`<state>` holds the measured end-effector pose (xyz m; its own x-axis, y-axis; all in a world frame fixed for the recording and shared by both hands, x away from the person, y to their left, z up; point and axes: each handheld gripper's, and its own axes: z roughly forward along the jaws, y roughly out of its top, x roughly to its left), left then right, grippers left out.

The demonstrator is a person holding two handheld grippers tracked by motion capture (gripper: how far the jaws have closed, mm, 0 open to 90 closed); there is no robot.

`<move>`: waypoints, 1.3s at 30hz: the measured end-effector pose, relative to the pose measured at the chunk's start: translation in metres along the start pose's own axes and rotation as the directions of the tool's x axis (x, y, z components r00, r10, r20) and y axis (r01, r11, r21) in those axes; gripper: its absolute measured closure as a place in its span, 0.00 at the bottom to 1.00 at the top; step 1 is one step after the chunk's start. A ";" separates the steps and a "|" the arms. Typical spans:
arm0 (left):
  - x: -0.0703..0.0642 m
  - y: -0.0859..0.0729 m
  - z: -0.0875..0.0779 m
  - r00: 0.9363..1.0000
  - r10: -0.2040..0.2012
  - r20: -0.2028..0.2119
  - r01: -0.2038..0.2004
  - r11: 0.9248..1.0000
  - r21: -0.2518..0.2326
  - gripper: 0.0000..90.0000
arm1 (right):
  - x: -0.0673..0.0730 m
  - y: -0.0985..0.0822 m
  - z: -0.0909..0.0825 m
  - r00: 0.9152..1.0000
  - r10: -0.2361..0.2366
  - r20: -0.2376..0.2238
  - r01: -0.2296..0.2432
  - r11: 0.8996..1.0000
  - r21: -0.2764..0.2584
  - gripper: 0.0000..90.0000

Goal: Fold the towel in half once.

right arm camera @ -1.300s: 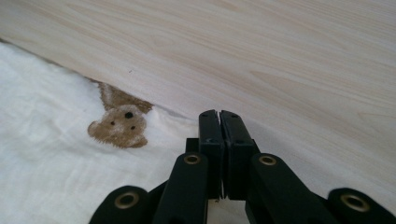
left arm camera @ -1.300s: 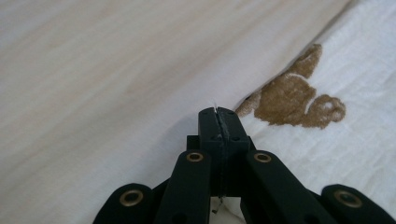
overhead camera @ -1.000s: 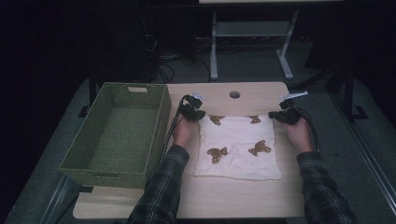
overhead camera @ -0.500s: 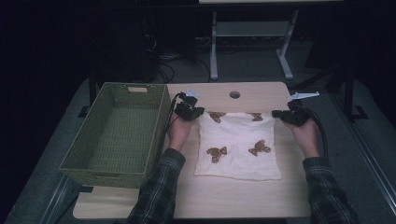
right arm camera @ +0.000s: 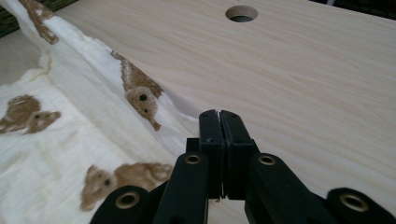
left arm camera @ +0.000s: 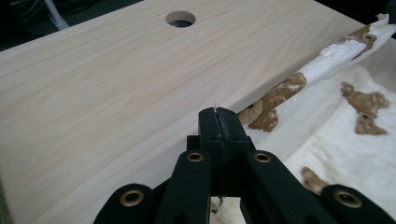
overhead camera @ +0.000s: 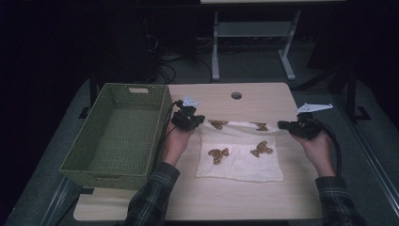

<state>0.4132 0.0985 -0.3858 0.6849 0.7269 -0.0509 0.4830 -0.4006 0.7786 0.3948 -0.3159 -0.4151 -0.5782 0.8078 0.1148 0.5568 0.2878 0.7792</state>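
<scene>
wood table [overhead camera: 244, 197] | 1 basket [overhead camera: 117, 136] | 1 bear cloth [overhead camera: 242, 160] | 2 hand-held grippers, left [overhead camera: 200, 120] & right [overhead camera: 281, 125], each clenched on cloth corner

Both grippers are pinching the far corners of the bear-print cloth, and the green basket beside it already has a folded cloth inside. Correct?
Not quite: the green basket is empty, as the high view shows. The left gripper and right gripper do pinch the far corners of the bear-print cloth.

Right gripper [right arm camera: 219, 116]: black jaws pressed together, pinching the near edge of a white cloth [right arm camera: 70, 154] printed with brown teddy bears. From the pinch the cloth edge runs taut and raised toward upper left; the rest drapes down at lower left. Light wood tabletop [right arm camera: 289, 79] beyond, with a round hole [right arm camera: 241, 13] near the top.
</scene>
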 end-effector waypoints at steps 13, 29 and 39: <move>-0.025 -0.023 -0.025 0.997 0.057 0.052 -0.058 0.998 0.022 1.00 | 0.030 -0.038 -0.033 0.999 -0.024 -0.049 0.023 1.000 -0.011 0.98; -0.054 -0.061 -0.031 0.991 0.118 0.060 -0.124 0.987 0.104 1.00 | 0.062 -0.082 -0.050 0.995 -0.041 -0.093 0.043 0.999 0.023 0.98; -0.055 -0.072 -0.038 0.990 0.065 0.124 -0.080 0.989 0.122 0.88 | 0.066 -0.093 -0.055 0.995 -0.030 -0.098 0.034 0.999 0.038 0.83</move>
<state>0.3204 0.1086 -0.4151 0.7772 0.6244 -0.0778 0.4896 -0.5225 0.6981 0.2720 -0.3173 -0.4462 -0.6500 0.7448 0.1512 0.5593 0.3342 0.7586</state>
